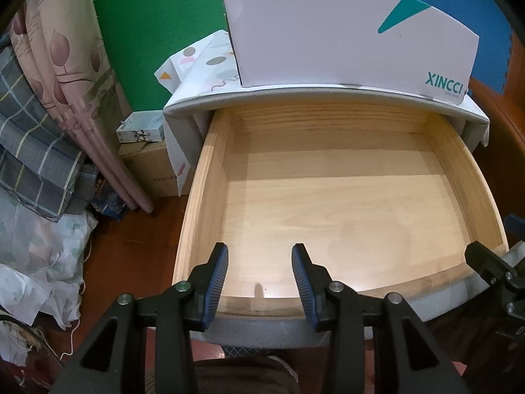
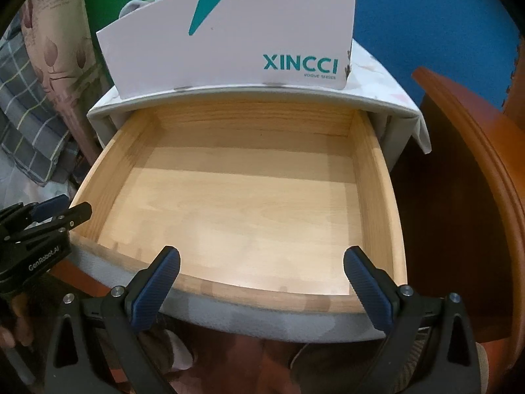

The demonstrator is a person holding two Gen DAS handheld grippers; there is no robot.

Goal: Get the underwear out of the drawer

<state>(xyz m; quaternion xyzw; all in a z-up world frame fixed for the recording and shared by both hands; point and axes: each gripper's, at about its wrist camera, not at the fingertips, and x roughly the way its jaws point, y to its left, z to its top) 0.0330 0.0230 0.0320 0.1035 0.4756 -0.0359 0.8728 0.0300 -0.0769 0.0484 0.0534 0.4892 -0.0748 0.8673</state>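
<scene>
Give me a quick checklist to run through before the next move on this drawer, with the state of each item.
1. Drawer pulled open: ok.
2. Underwear inside the drawer: not ok, only its bare wooden bottom shows in both views.
3. Left gripper open with nothing between its fingers: ok.
4. Right gripper open with nothing between its fingers: ok.
5. Both grippers clear of the drawer's front edge: ok, they hover above it without touching.
6. Underwear already in the white XINCCI box on top: cannot tell, only a bit of grey cloth shows behind it.
</scene>
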